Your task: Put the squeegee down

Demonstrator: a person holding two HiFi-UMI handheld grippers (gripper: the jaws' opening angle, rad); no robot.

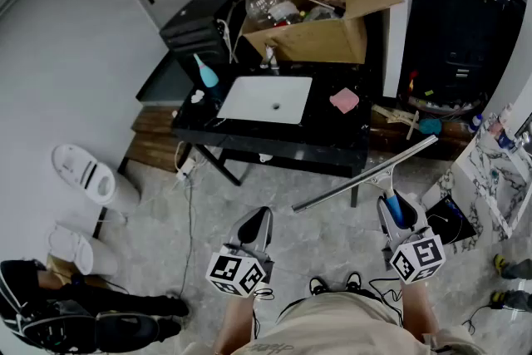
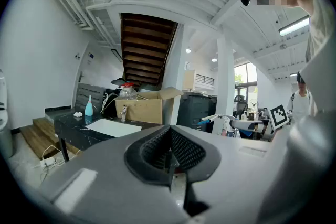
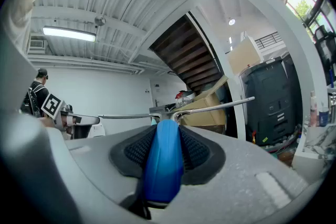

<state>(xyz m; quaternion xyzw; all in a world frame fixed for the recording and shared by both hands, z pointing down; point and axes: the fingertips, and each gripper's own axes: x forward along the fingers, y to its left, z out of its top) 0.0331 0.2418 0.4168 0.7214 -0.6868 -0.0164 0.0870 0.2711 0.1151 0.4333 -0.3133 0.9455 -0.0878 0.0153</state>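
Observation:
My right gripper [image 1: 392,202] [image 3: 165,145] is shut on the blue handle [image 3: 164,162] of the squeegee. Its long metal blade [image 1: 364,175] [image 3: 173,110] stretches crosswise in front of the jaws, in the air just short of the black table [image 1: 332,147]. The left gripper [image 1: 258,222] [image 2: 169,150] hangs beside it to the left, its jaws closed together with nothing between them. Both grippers point level, over the floor in front of the table.
On the black table lie a white sink basin [image 1: 266,99], a pink sponge [image 1: 344,101] and a light-blue bottle [image 1: 205,74]. An open cardboard box [image 1: 316,12] stands behind. A dark cabinet [image 1: 457,29] is at the right, white slippers [image 1: 87,173] and a black bag [image 1: 50,320] at the left.

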